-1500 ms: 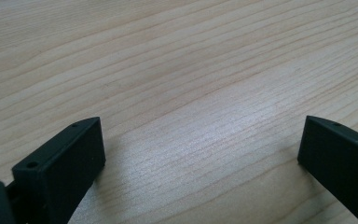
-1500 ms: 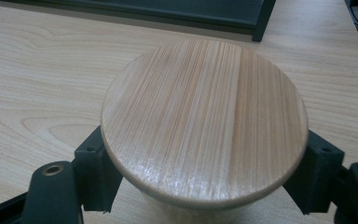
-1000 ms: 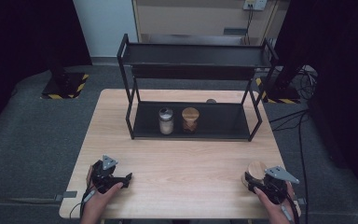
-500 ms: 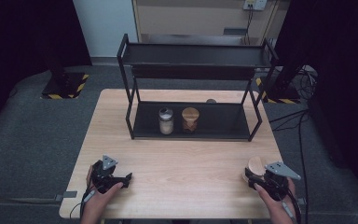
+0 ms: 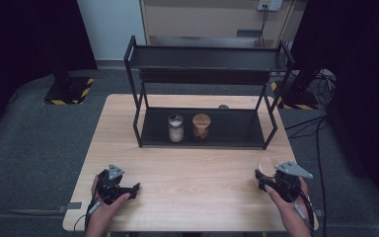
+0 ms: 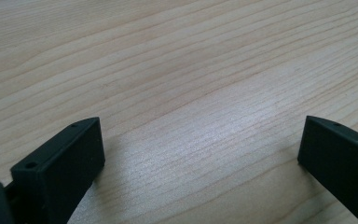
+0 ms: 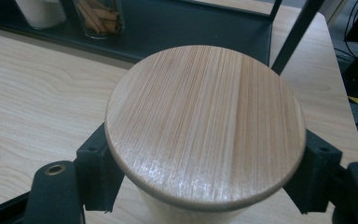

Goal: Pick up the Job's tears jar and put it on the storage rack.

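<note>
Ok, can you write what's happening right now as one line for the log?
right tongs: shut on wooden-lid jar | left tongs: open, nothing between | rack: two jars on bottom shelf | table: wood

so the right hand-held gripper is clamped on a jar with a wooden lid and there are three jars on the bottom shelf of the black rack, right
Not quite: the bottom shelf of the black rack holds two jars, not three, as the high view shows: a white-filled jar and a wooden-lidded jar. The rest holds: the right hand-held gripper is clamped on a jar with a wooden lid.
</note>
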